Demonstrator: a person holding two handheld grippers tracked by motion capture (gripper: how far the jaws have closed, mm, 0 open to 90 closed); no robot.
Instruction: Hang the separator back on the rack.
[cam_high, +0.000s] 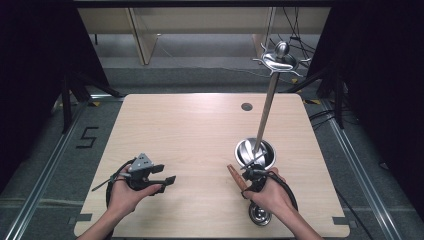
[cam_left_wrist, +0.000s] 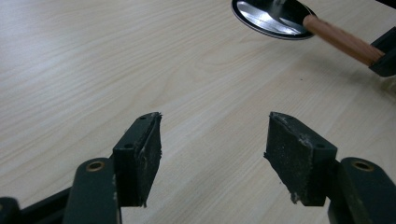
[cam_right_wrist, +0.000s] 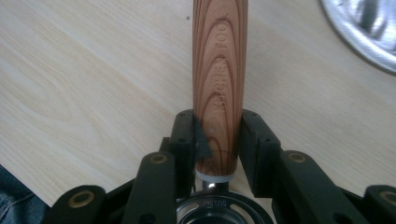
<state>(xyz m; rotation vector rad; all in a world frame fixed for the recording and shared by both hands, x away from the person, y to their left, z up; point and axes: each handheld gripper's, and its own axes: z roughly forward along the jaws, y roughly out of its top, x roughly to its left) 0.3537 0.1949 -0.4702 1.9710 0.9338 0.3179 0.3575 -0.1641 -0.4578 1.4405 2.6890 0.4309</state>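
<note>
My right gripper (cam_high: 248, 181) is shut on the wooden handle (cam_high: 235, 176) of a kitchen utensil. The handle points up and left of the hand, and the utensil's metal head (cam_high: 260, 214) shows below the wrist. In the right gripper view the handle (cam_right_wrist: 219, 70) runs straight up between the jaws of the right gripper (cam_right_wrist: 218, 135), with a metal ring just under them. Held just above the table at the front left, my left gripper (cam_high: 169, 180) is open. In its own view the left gripper (cam_left_wrist: 215, 151) holds nothing, and the handle (cam_left_wrist: 343, 39) lies far right.
A metal rack stands at the right of the table (cam_high: 190, 135): a round shiny base (cam_high: 245, 150), a thin pole (cam_high: 267, 107) and hooks at the top (cam_high: 280, 61). The base (cam_left_wrist: 261, 16) lies right behind the handle. A dark hole (cam_high: 247, 106) marks the tabletop.
</note>
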